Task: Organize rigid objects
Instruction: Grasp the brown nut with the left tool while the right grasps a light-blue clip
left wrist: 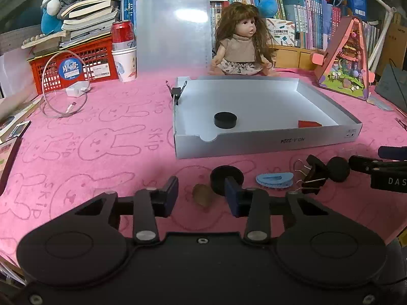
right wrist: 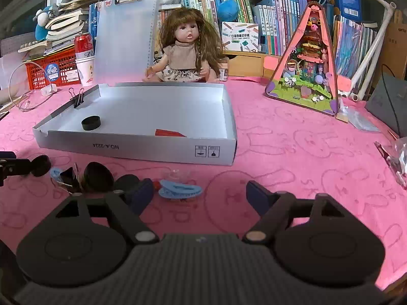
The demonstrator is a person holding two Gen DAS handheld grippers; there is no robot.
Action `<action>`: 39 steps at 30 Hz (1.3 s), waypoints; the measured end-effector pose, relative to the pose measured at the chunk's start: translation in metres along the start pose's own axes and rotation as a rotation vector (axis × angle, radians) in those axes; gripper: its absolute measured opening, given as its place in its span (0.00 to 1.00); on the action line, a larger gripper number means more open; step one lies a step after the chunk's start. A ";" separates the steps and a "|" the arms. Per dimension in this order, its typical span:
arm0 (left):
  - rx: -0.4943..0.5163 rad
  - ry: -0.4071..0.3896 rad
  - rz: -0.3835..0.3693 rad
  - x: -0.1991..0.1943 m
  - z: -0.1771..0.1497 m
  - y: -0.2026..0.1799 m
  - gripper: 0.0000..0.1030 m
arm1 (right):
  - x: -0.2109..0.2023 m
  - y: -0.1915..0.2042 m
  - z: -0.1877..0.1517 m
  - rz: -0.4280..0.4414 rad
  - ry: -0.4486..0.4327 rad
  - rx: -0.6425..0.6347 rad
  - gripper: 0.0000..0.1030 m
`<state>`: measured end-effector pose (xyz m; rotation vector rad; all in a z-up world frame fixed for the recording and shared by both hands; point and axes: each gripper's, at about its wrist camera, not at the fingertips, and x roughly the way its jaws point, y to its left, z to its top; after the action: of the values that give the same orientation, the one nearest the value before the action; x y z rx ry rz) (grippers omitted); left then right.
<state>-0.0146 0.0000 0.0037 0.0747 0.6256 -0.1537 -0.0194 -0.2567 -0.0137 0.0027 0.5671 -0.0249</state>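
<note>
A small brown nut-like object (left wrist: 202, 196) lies on the pink cloth between the pads of my left gripper (left wrist: 201, 196); the pads stand apart from it. Just beyond the right pad sits a black round lid (left wrist: 223, 175), then a blue hair clip (left wrist: 274, 179), black binder clips (left wrist: 311, 178) and a black ball (left wrist: 338, 169). My right gripper (right wrist: 201, 195) is open wide, with a second blue hair clip (right wrist: 180, 190) on the cloth between its fingers, untouched. The grey box (left wrist: 267, 145) holds a black cap (left wrist: 225, 120) and a red piece (left wrist: 309, 124).
A binder clip (left wrist: 176, 91) grips the box's left wall. Behind the box sit a doll (left wrist: 241, 40), a clear clipboard (left wrist: 173, 30) and a toy house (left wrist: 346, 58). A red crate (left wrist: 76, 66), a can and cups stand far left. Bags (right wrist: 396, 160) lie at the right edge.
</note>
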 end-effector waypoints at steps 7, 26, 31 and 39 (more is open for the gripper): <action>-0.001 0.002 0.001 0.001 0.000 0.001 0.32 | 0.001 0.001 -0.002 -0.008 0.004 0.004 0.77; -0.004 0.004 -0.011 0.001 0.000 0.000 0.19 | 0.005 0.009 0.000 0.004 0.015 -0.011 0.59; -0.001 0.005 -0.003 0.000 -0.001 -0.001 0.19 | 0.004 0.010 0.000 0.008 0.017 -0.010 0.51; -0.017 0.025 0.007 0.005 -0.002 0.000 0.19 | 0.004 0.011 0.000 0.006 0.019 -0.010 0.42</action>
<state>-0.0123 -0.0005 -0.0010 0.0620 0.6513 -0.1410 -0.0155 -0.2459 -0.0155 -0.0052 0.5859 -0.0163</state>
